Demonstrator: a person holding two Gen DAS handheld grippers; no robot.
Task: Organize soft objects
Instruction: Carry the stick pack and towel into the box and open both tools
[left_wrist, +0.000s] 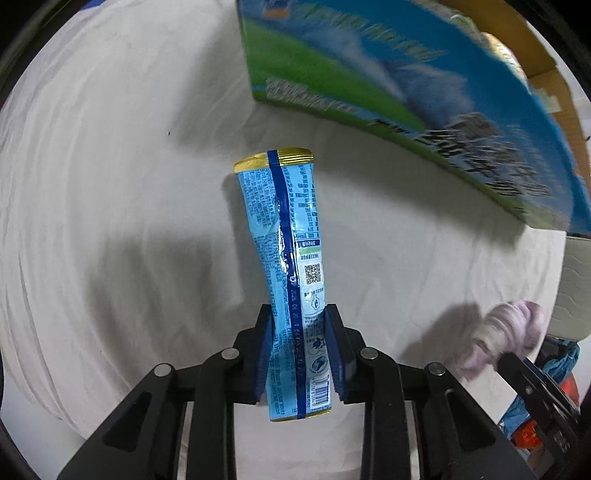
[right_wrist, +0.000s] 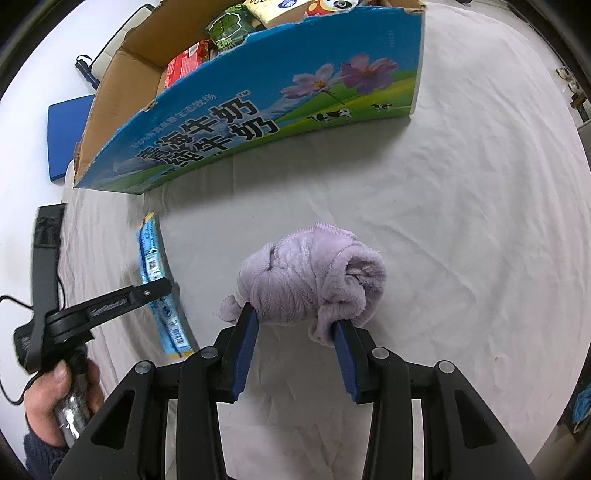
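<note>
Left wrist view: left gripper (left_wrist: 298, 343) clamps a blue snack packet (left_wrist: 286, 266) short of the milk carton box (left_wrist: 388, 74). Right gripper (right_wrist: 295, 332) grips a rolled purple towel (right_wrist: 314, 280) nearby; both look mid-carry and need lifting over the box wall

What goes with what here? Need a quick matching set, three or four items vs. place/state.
1. blue snack pouch
2. purple towel
3. milk carton box
4. white sheet

a. open-topped, packets inside
b. clamped in left gripper
c. spread under everything
d. bundled between right gripper fingers

Pairs: 1-b, 2-d, 3-a, 4-c
</note>
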